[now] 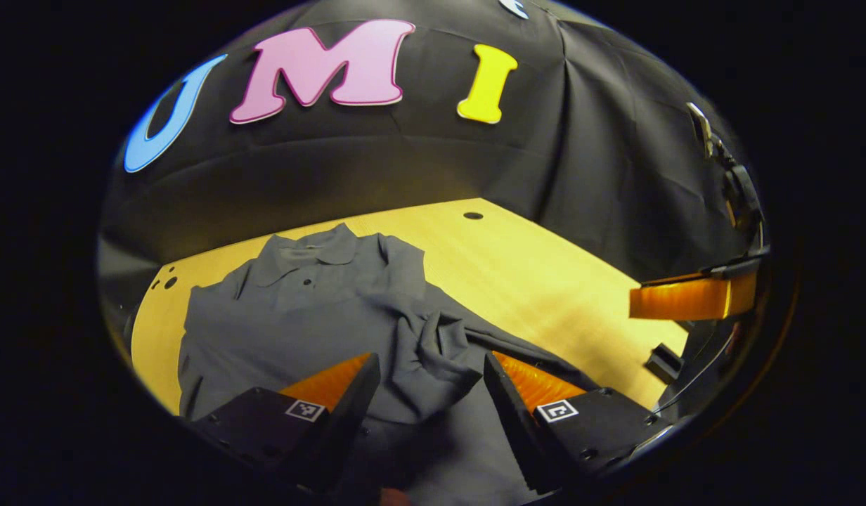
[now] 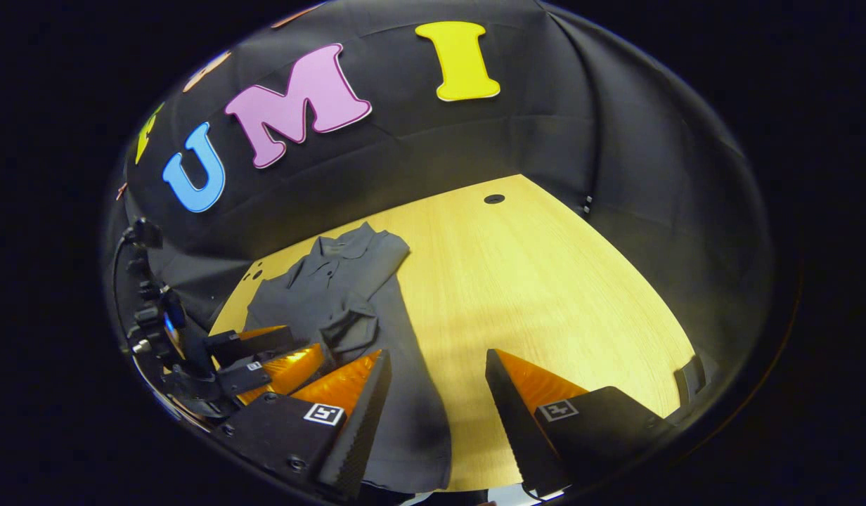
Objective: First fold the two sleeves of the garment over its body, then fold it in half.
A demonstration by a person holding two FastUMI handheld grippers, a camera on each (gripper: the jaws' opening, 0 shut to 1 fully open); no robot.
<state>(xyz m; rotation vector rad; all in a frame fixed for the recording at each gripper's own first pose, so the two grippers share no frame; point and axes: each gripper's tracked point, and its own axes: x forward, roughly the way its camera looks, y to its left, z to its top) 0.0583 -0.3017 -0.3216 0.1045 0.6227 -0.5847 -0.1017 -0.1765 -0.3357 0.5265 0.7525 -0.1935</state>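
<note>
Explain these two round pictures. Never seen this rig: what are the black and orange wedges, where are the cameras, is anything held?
No robot arm here: a person carries a two-finger gripper in each hand, each with a fisheye camera looking along its fingers. The wedges at the bottom of each picture are that gripper's own fingers. In the left gripper view, the left gripper hangs open above a dark grey polo shirt on a wooden table; an orange finger of the right gripper shows at the edge. In the right gripper view, the right gripper is open over the shirt's side edge. One sleeve already lies bunched on the shirt's body. Neither gripper holds anything.
</note>
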